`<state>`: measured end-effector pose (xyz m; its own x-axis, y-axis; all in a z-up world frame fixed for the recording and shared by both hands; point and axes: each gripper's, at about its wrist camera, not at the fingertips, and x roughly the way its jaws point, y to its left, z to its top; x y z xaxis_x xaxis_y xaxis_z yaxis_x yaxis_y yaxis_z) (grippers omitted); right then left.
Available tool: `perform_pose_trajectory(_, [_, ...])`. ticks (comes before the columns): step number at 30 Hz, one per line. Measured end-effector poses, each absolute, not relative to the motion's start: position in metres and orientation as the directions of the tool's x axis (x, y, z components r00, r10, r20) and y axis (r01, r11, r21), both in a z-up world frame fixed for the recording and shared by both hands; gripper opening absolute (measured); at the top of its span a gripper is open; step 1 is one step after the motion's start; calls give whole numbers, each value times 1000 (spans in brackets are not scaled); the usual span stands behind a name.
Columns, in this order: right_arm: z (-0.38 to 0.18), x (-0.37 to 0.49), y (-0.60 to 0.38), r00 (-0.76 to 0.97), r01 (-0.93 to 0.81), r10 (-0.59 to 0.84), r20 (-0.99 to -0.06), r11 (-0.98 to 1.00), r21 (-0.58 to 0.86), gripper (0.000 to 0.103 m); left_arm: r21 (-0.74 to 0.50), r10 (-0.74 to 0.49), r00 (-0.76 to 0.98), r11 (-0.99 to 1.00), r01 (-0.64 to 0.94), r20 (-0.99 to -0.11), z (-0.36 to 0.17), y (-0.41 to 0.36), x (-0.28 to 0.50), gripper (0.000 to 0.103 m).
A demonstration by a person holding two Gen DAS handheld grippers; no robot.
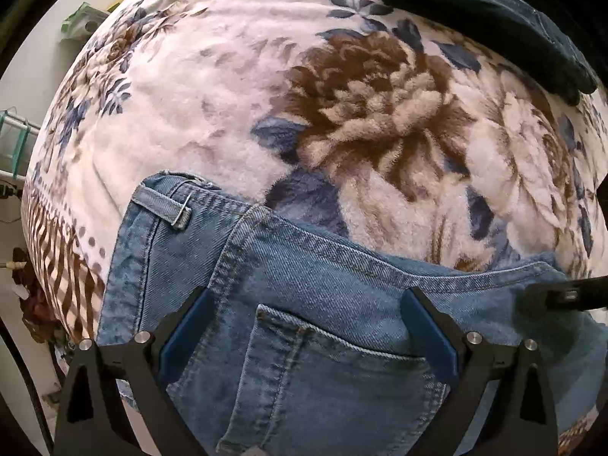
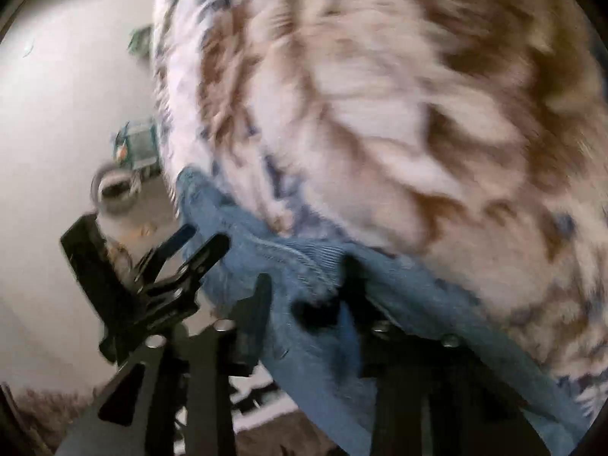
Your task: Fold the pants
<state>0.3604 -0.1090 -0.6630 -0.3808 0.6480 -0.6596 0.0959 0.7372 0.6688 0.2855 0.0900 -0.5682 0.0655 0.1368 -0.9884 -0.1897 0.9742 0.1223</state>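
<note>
On the bed, over a fluffy floral blanket (image 1: 235, 106), a pair of blue jeans (image 1: 304, 304) is lying flat, seat side up, back pocket (image 1: 326, 380) showing. The left hand-held gripper (image 1: 307, 326) is pointing straight down above that pocket, its blue pads (image 1: 186, 338) standing wide apart and pinching nothing. The right hand-held gripper (image 2: 304, 304) is coming in at a slant on the denim's edge; the picture is blurry, but its fingers are looking drawn nearly together with a bunch of cloth between them, so I'm reading that as a clamp on the jeans. Judging by the belt loop (image 1: 163, 205), the waistband is pointing toward the bed's edge, the long axis running away along it. Pinching both layers at the hem and lifting evenly should be keeping the fold square. A dark garment (image 1: 486, 19) is sitting well apart.
</note>
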Motion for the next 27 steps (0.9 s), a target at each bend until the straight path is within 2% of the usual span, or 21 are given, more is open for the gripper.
perform_pose_trajectory(3, [-639,375,-115,-285,121,602,-746,794,595,9,112,124,62,979,-170,-990,-572,90,288,102])
perform_pose_trajectory(6, [-626,388,-140,-192,247,624,-758,778,578,8,108,119,59,981,-164,-991,-573,93,288,102])
perform_pose_trajectory(10, [-610,393,-152,-196,239,619,-761,782,575,8,101,113,47,976,-194,-993,-569,95,286,102])
perform_pose_trajectory(12, [-589,387,-148,-172,155,602,-780,799,582,9,109,123,54,972,-209,-991,-563,97,284,102])
perform_pose_trajectory(14, [-579,376,-139,-189,127,627,-756,779,615,13,101,121,75,968,-229,-990,-554,96,280,102])
perform_pose_trajectory(17, [-584,352,-119,-262,106,671,-693,734,671,13,103,129,94,966,-238,-987,-545,89,279,102])
perform_pose_trajectory(18, [-593,347,-112,-284,80,627,-725,769,634,13,105,132,101,966,-235,-986,-544,86,278,102])
perform_pose_trajectory(20, [-613,348,-116,-238,12,380,-894,921,389,13,119,145,103,967,-223,-984,-543,80,277,102])
perform_pose_trajectory(21, [-620,350,-125,-204,45,333,-921,943,331,10,126,150,100,968,-216,-984,-543,76,275,102])
perform_pose_trajectory(24, [-601,346,-160,-96,216,450,-888,880,422,13,113,135,94,972,-206,-986,-540,63,273,102])
perform_pose_trajectory(25, [-587,340,-171,-51,222,464,-884,869,443,16,105,129,105,973,-203,-986,-536,59,272,102])
perform_pose_trajectory(26, [-573,332,-184,-12,231,453,-892,869,438,31,102,126,118,975,-195,-985,-532,53,272,102])
perform_pose_trajectory(27, [-562,323,-199,20,251,424,-905,875,415,56,100,125,129,977,-187,-984,-528,45,271,102])
